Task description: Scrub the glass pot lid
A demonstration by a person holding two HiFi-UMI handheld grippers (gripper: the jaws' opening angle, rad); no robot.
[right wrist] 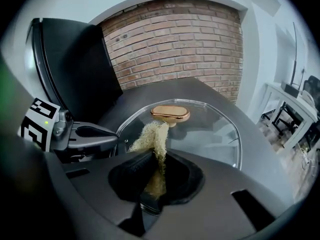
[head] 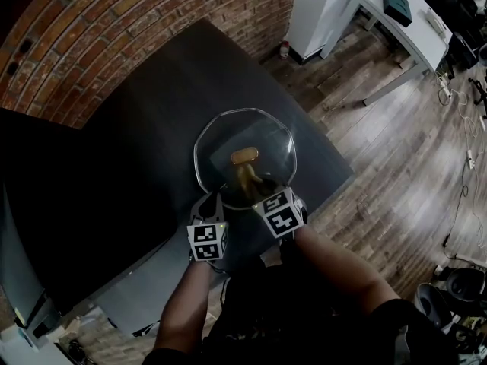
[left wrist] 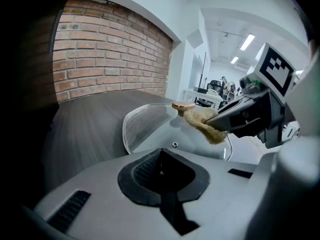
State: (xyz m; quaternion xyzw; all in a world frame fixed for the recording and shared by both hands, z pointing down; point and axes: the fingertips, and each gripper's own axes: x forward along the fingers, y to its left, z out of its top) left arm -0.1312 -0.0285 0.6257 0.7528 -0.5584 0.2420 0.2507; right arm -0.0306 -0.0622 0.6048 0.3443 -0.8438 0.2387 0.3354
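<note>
An octagonal glass pot lid (head: 268,139) with a copper-coloured knob (head: 244,156) lies on the dark table (head: 152,120). My left gripper (head: 211,201) is at the lid's near-left edge; in the left gripper view its jaws (left wrist: 161,166) are shut on the lid's rim (left wrist: 145,124). My right gripper (head: 259,192) is shut on a tan fibrous scrubber (right wrist: 150,139), whose free end rests on the glass (right wrist: 210,129) just in front of the knob (right wrist: 170,113). The scrubber (left wrist: 207,126) also shows in the left gripper view, below the knob (left wrist: 182,105).
A brick wall (head: 114,29) runs behind the table. A black panel (right wrist: 75,64) stands at the left. The table's right edge (head: 335,158) drops to a wooden floor (head: 411,166). A white desk (head: 403,21) stands far right.
</note>
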